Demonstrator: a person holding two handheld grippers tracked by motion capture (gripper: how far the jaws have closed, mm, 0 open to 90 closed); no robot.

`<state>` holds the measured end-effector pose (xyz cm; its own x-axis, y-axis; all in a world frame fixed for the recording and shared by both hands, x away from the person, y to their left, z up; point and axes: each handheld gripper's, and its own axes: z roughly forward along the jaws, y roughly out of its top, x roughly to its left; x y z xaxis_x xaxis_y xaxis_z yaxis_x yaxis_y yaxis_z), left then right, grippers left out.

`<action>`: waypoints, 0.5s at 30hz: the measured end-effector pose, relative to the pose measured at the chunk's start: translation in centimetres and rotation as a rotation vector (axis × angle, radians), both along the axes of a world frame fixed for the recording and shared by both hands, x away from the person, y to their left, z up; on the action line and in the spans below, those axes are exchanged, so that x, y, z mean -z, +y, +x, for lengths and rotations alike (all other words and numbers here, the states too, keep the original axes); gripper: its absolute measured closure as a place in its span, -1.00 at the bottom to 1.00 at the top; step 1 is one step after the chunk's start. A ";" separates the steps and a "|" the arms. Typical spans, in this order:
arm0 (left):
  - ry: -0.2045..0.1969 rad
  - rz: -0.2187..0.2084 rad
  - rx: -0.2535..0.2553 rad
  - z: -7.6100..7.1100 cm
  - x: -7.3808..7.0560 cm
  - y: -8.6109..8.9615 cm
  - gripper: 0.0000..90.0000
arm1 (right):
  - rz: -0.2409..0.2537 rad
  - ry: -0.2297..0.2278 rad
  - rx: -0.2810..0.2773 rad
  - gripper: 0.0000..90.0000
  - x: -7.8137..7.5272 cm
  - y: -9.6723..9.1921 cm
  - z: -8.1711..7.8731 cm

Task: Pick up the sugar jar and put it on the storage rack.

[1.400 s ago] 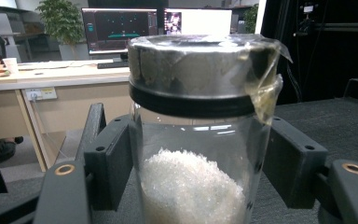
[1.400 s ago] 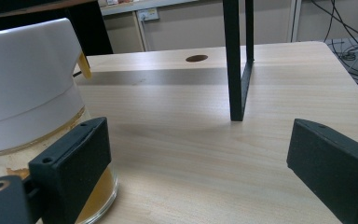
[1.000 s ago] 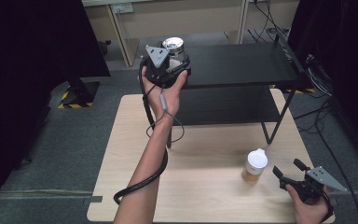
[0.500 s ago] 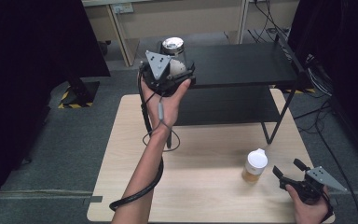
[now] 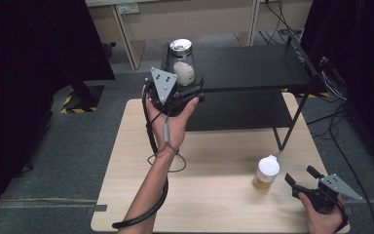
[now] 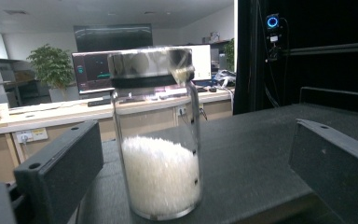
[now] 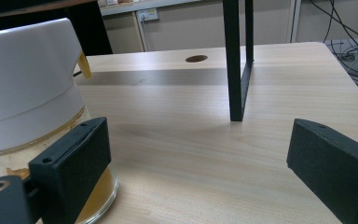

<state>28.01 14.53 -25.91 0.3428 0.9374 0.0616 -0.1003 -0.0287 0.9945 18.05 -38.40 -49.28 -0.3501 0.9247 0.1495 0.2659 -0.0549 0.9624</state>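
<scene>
Two wide-open jaws of the left gripper (image 5: 185, 90) flank the rice-filled jar (image 6: 156, 135) standing free on the black shelf (image 5: 253, 68), having just been opening, so a careless retreat could topple it.

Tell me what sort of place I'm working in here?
Most likely an office-style lab or test room. A light wooden table carries a black metal shelf; behind the glass jar of white grains stand a computer monitor, long desks and a potted plant. Cables trail over the grey carpet.
</scene>
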 end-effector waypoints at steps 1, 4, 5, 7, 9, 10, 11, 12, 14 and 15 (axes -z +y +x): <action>-0.005 0.002 0.000 -0.2 0.3 0.0 -0.94 | 0.000 0.000 0.000 -0.86 0.0 0.0 0.0; -0.018 0.002 0.006 -0.8 0.9 0.1 -0.94 | 0.002 0.000 0.001 -0.86 0.0 0.0 0.0; -0.022 0.003 0.007 -1.0 1.1 0.1 -0.94 | 0.001 0.001 0.001 -0.86 0.0 0.0 0.0; -0.024 0.006 0.010 -1.3 1.4 0.2 -0.94 | -0.001 0.000 0.000 -0.86 0.0 0.0 0.0; -0.024 0.006 0.012 -1.6 1.7 0.2 -0.94 | 0.000 -0.001 0.001 -0.86 0.0 0.0 0.0; -0.025 0.004 0.015 -1.7 1.9 0.2 -0.95 | 0.000 -0.001 0.001 -0.86 0.0 0.0 0.0; -0.026 0.000 0.018 -1.9 2.2 0.3 -0.95 | 0.000 -0.001 0.001 -0.86 0.0 0.0 0.0; -0.027 -0.001 0.020 -2.0 2.4 0.3 -0.95 | 0.000 -0.001 0.001 -0.86 0.0 0.0 0.0; -0.030 -0.006 0.027 -2.3 3.0 0.4 -0.95 | 0.000 -0.001 0.001 -0.86 0.0 0.0 0.0; -0.031 -0.009 0.031 -2.4 3.3 0.4 -0.95 | 0.001 -0.001 0.001 -0.86 0.0 0.0 0.0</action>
